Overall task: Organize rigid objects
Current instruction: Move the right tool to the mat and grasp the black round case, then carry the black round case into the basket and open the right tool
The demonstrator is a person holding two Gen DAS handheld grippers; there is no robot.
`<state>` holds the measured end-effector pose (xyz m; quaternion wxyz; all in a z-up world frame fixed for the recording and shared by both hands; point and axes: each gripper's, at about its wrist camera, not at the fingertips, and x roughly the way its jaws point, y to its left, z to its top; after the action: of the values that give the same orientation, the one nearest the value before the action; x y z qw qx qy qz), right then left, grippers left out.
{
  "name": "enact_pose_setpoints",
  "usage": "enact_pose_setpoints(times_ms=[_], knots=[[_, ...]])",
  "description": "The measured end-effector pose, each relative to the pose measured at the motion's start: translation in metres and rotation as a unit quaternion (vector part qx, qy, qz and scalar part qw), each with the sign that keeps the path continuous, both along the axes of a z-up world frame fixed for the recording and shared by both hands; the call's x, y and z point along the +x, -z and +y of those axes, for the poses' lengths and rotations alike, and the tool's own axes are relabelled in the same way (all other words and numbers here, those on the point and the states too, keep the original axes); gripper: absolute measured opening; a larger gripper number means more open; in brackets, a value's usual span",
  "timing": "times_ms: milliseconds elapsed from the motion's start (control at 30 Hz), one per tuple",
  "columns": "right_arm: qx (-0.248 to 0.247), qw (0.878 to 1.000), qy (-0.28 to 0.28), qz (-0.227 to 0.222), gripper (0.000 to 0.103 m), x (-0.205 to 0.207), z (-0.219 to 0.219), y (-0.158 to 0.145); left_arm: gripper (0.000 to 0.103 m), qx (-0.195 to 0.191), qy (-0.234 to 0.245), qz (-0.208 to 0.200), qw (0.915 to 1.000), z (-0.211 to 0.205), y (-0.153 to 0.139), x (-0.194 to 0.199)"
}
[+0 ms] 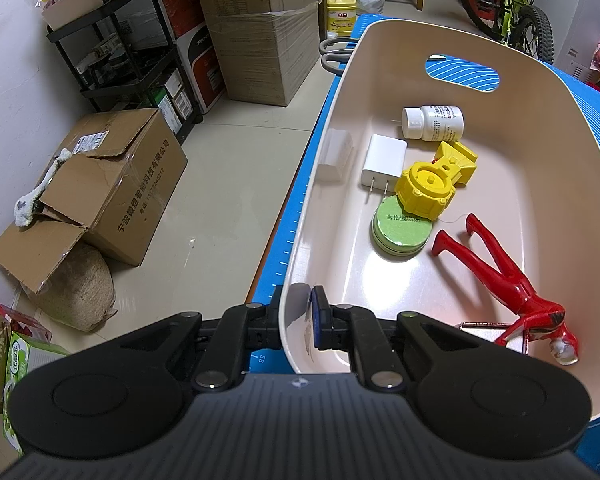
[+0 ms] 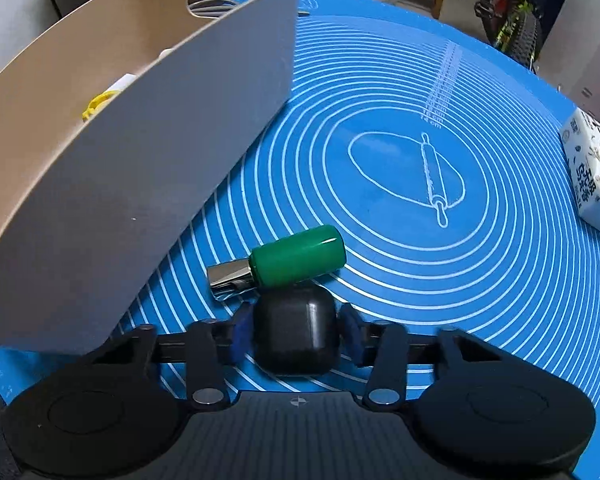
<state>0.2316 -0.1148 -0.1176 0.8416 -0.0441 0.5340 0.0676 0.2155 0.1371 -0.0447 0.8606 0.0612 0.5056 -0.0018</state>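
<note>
My left gripper (image 1: 298,316) is shut on the near rim of a beige bin (image 1: 540,140); one finger is outside the wall and one inside. Inside the bin lie a white pill bottle (image 1: 432,122), a white charger (image 1: 382,162), a yellow plastic part (image 1: 432,184), a green round tin (image 1: 400,228) and a red toy figure (image 1: 508,280). In the right wrist view, my right gripper (image 2: 296,334) is shut on a black rounded case (image 2: 296,336) resting on the blue mat (image 2: 460,280). Both pads press its sides. A green cylinder (image 2: 300,256) with a chrome end lies just beyond the case, touching it.
The bin's outer wall (image 2: 140,160) rises close to the left of the black case. A tissue pack (image 2: 592,172) sits at the mat's right edge. Cardboard boxes (image 1: 112,184) and a black shelf (image 1: 132,52) stand on the floor left of the table.
</note>
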Motion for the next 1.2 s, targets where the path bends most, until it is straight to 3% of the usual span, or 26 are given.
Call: enact_pose_setpoints(times_ms=[400, 1200], knots=[[-0.008, 0.999, 0.015, -0.035, 0.050, -0.004, 0.002, -0.029, 0.015, 0.000, 0.000, 0.000, 1.0000, 0.000, 0.000, 0.000], [0.067, 0.981, 0.042, -0.176, 0.050, -0.005, 0.038, -0.122, 0.015, 0.000, 0.000, 0.000, 1.0000, 0.000, 0.000, 0.000]])
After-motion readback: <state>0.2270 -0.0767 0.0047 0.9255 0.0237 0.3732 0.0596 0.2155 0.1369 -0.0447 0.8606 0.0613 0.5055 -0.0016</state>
